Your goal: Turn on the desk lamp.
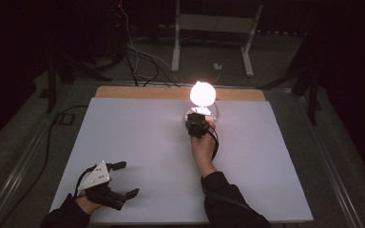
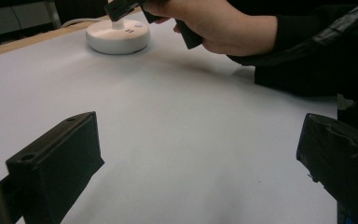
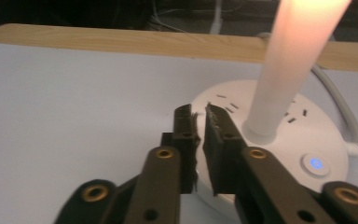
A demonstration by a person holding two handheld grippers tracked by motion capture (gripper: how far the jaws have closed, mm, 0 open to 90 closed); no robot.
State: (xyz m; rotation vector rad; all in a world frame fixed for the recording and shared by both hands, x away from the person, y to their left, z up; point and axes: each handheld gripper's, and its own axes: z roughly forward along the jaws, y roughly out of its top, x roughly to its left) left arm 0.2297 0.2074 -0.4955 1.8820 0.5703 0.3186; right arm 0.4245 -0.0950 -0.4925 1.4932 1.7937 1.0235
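Left gripper (image 1: 123, 179) rests idle near the table's (image 1: 138, 142) front corner, jaws spread, empty. Right gripper (image 3: 199, 122), jaws nearly pressed together and empty, sits at the lamp base (image 3: 279, 140). Lamp (image 1: 202, 93) is lit at the far edge; switching appears done.

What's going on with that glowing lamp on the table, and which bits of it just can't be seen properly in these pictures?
- Glowing round lamp head, high view: glare washes out its surface.
- Round white lamp base, high view: near side hidden by the right gripper.
- Lamp stem, right gripper view: top cut off by the edge.
- Base markings, right gripper view: too small to read.
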